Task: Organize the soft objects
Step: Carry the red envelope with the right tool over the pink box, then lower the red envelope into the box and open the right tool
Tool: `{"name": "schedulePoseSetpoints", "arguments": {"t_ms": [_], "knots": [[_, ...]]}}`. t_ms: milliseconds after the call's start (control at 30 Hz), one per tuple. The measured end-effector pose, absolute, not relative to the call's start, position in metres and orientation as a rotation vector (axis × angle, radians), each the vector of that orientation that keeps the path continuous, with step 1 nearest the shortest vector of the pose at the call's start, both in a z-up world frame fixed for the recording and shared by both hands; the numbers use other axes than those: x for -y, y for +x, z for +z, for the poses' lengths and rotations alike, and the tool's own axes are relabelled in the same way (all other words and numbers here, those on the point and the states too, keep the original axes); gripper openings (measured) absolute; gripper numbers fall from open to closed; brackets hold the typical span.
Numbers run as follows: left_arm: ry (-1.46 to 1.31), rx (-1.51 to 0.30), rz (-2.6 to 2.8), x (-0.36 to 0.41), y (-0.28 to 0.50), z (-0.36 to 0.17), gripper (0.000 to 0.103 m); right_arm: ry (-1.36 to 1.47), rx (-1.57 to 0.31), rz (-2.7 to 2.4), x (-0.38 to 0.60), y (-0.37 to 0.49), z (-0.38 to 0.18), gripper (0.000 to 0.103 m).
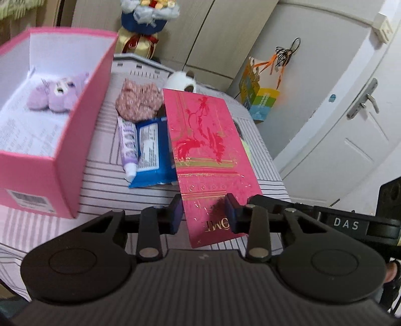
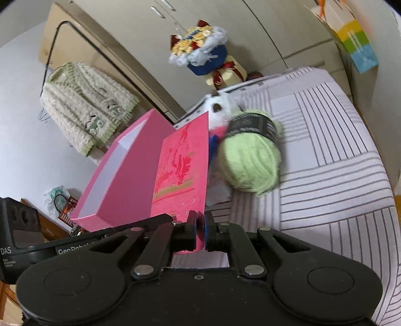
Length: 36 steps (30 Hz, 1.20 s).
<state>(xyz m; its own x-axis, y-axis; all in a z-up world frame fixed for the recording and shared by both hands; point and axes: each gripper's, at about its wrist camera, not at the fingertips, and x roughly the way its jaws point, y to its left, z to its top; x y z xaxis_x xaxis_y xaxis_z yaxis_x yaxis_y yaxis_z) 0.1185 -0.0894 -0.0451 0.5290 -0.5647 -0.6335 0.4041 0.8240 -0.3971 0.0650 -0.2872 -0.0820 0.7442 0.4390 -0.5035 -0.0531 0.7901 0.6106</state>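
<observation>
A pink box (image 1: 82, 120) stands open on the striped bed at the left with a purple plush toy (image 1: 56, 94) inside. Its pink patterned lid (image 1: 203, 150) is held up over the bed. My right gripper (image 2: 200, 232) is shut on the lid's (image 2: 180, 170) near edge. My left gripper (image 1: 204, 213) is open, its fingers either side of the lid's near end. A floral scrunchie (image 1: 139, 101), a white plush (image 1: 181, 80) and a green yarn ball (image 2: 250, 160) lie on the bed.
A purple tube (image 1: 129, 148) and a blue wipes pack (image 1: 153, 155) lie beside the box. A bouquet (image 1: 145, 22) and wardrobe stand behind the bed. A colourful paper bag (image 1: 260, 97) hangs by a white door (image 1: 351, 112). A knit cardigan (image 2: 85, 110) hangs at left.
</observation>
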Motion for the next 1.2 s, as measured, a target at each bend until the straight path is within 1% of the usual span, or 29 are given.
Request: {"name": "schedulePoseSetpoints", "arguments": {"t_ms": [200, 367, 600, 700, 867, 1133, 1200], "knots": [[-0.197, -0.780, -0.598, 0.062, 0.105, -0.015, 0.034, 0.537, -0.656, 0.315, 0.261, 0.059, -0.049, 0.009], [-0.145, -0.688, -0.575, 0.032, 0.091, 0.015, 0.034, 0.497, -0.628, 0.374, 0.231, 0.066, -0.018, 0.010], [-0.179, -0.614, -0.478, -0.030, 0.104, 0.042, 0.035, 0.435, -0.606, 0.470, 0.175, 0.102, 0.009, 0.011], [-0.209, -0.619, -0.438, -0.052, 0.122, 0.042, 0.035, 0.417, -0.619, 0.494, 0.152, 0.126, 0.010, 0.012], [-0.222, -0.681, -0.370, -0.078, 0.159, 0.024, 0.035, 0.402, -0.677, 0.494, 0.118, 0.162, -0.005, 0.013], [-0.222, -0.792, -0.327, -0.093, 0.196, -0.010, 0.035, 0.367, -0.800, 0.478, 0.090, 0.207, -0.032, 0.015], [-0.209, -0.800, -0.321, -0.094, 0.200, -0.013, 0.034, 0.337, -0.802, 0.475, 0.086, 0.211, -0.032, 0.015]]}}
